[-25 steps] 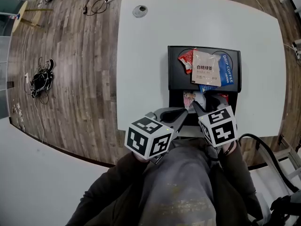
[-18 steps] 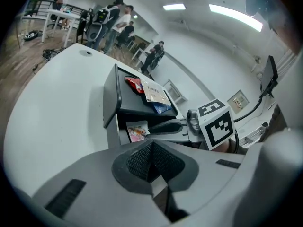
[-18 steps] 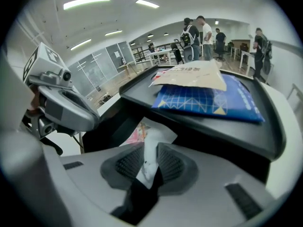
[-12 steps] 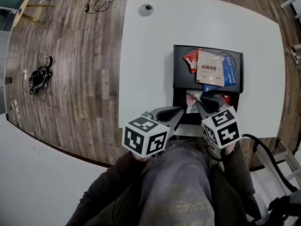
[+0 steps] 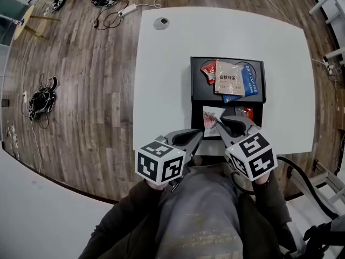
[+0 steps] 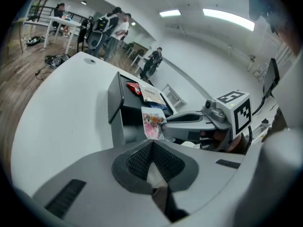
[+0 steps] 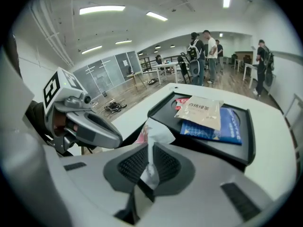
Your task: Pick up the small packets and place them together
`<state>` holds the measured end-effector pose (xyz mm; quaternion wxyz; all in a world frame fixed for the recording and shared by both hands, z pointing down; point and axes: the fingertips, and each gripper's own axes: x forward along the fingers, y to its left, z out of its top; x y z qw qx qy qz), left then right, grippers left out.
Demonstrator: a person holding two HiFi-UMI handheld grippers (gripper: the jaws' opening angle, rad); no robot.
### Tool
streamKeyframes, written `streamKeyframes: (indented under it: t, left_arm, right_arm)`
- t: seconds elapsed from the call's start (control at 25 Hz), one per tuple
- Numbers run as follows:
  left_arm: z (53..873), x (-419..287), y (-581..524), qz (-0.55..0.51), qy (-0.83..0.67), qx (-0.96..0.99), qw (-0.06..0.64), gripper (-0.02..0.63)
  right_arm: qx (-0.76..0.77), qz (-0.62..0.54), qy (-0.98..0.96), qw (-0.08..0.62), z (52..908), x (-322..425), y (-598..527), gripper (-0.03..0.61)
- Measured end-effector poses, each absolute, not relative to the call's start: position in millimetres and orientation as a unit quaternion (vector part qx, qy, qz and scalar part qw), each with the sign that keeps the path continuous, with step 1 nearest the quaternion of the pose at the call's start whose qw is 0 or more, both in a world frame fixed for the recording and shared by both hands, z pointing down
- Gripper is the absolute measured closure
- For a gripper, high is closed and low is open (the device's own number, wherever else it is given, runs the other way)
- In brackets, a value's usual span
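While the right gripper (image 5: 221, 124), just closing, pinches a glossy zigzag-edged packet (image 5: 210, 116), left gripper (image 5: 198, 134) closed, matte black tray (image 5: 194, 80).

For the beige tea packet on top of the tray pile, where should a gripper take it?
Probably its near edge, coming from the person's side: the beige tea packet lies flat on the blue packet in the black tray, so only an edge offers a pinch.

White table (image 5: 161, 63), centre. Black tray (image 5: 195, 85), with a beige tea packet (image 5: 229, 79), a blue drip-coffee packet (image 5: 252, 81) and a red packet (image 5: 207, 72). Lower centre: white packet (image 5: 210, 118) with pink print; grey left gripper (image 5: 198, 135) and right gripper (image 5: 221, 124), each with black-and-white marker cubes. Left: brown plank floor (image 5: 81, 90).
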<state>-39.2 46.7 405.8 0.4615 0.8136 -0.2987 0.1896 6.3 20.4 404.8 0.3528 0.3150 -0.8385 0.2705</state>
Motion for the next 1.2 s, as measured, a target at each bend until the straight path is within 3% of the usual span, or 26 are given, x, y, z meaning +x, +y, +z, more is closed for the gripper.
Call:
streamKeyframes:
  t: [0.24, 0.52, 0.76, 1.2]
  left_arm:
    - [388.2, -42.2, 55.7, 0.153, -0.304, 0.819, 0.462, 0.621]
    - [369.4, -26.5, 29.8, 0.140, -0.313, 0.831, 0.437, 0.621]
    - [366.8, -8.8, 7.5, 0.145, -0.320, 0.829, 0.435, 0.621]
    - [389.6, -4.9, -16.4, 0.153, -0.333, 0.808, 0.461, 0.621]
  right_arm:
    - [0.324, 0.240, -0.856, 0.325, 367.1, -0.6, 25.9, 0.538]
    - [0.390, 0.212, -0.842, 0.306, 338.9, 54.8, -28.5, 0.538]
    - [0.424, 0.198, -0.821, 0.327, 338.7, 103.6, -84.6, 0.538]
    - [0.401, 0.223, -0.814, 0.356, 375.4, 108.7, -115.7, 0.504]
